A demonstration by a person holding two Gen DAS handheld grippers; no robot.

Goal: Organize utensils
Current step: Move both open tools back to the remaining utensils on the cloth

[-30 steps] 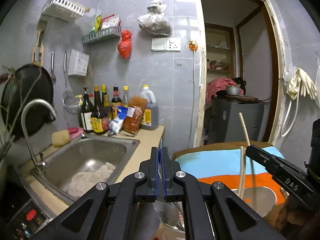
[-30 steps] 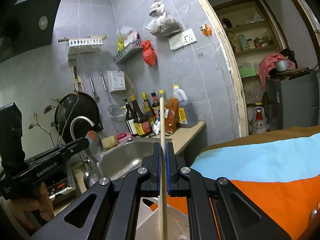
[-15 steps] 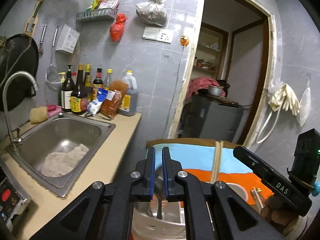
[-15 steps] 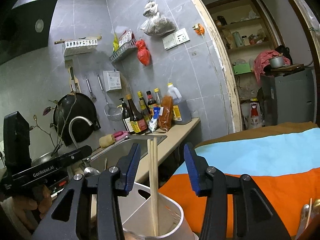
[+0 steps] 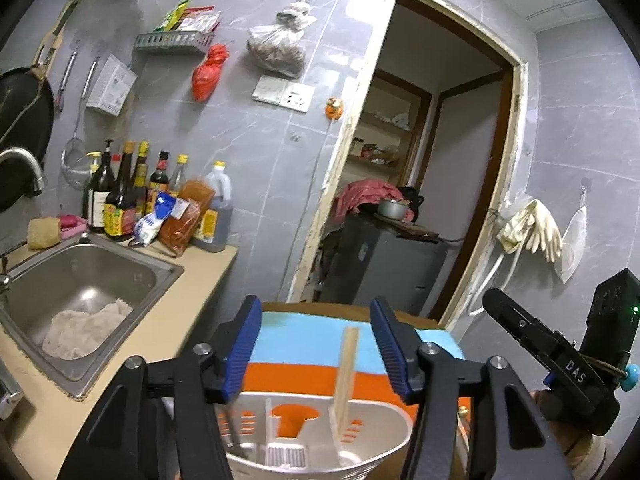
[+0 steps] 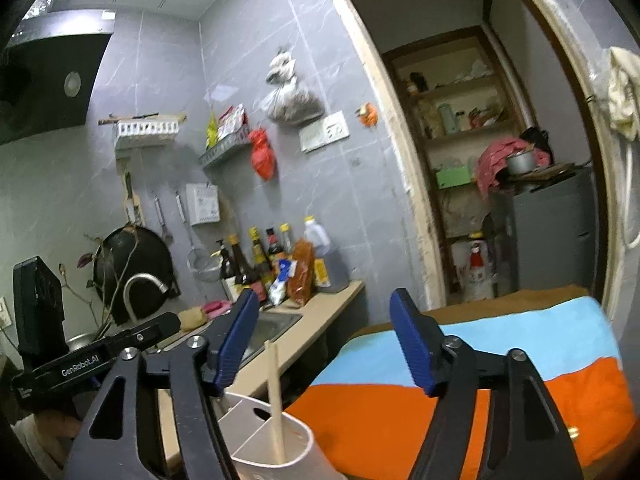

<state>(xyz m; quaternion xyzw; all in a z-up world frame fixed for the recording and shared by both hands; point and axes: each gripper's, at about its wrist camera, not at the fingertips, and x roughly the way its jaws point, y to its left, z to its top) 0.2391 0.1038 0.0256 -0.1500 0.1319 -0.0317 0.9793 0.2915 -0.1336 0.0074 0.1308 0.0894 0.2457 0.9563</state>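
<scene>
Utensils stood in the white holder [image 5: 384,436]

Its base was cut off and a dark handle [image 5: 231,428] blurred. Chopsticks [image 6: 276,400] stood in its right compartment; left gripper [image 5: 316,344] and right gripper [image 6: 326,340] were opening, empty.

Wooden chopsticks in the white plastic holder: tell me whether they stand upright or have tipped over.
Upright, leaning slightly. The wooden chopsticks stand in the white plastic utensil holder, tops above its rim, free between the opening jaws of the right gripper.
</scene>
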